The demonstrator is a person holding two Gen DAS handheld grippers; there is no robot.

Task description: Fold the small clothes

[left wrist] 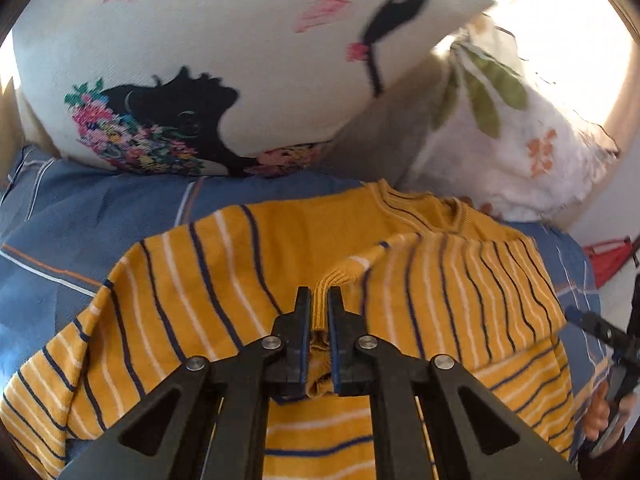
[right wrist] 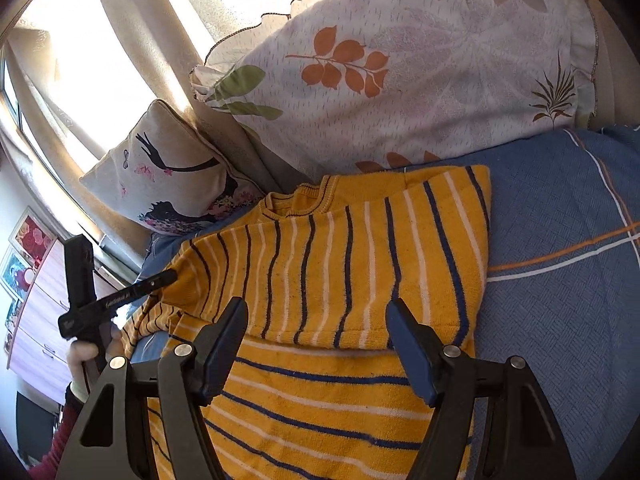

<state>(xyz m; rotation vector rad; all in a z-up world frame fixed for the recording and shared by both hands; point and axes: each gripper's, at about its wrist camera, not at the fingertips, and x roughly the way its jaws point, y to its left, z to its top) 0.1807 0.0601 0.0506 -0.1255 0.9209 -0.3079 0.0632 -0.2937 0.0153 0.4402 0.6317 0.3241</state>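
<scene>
A yellow sweater (left wrist: pixel 208 280) with navy and white stripes lies on a blue bedspread (left wrist: pixel 80 216). My left gripper (left wrist: pixel 319 296) is shut on the ribbed sleeve cuff (left wrist: pixel 332 280) and holds the sleeve over the sweater's body. In the right wrist view the sweater (right wrist: pixel 332 264) lies partly folded, its right sleeve folded in, collar toward the pillows. My right gripper (right wrist: pixel 316 312) is open and empty, just above the sweater's lower body. The left gripper (right wrist: pixel 168 278) shows at the sweater's left edge, pinching fabric.
A white pillow with a black silhouette print (left wrist: pixel 224 64) and a leaf-print pillow (right wrist: pixel 400 72) lean at the head of the bed. The bedspread (right wrist: pixel 560 260) is bare right of the sweater. A window and drawers (right wrist: pixel 36 320) are on the left.
</scene>
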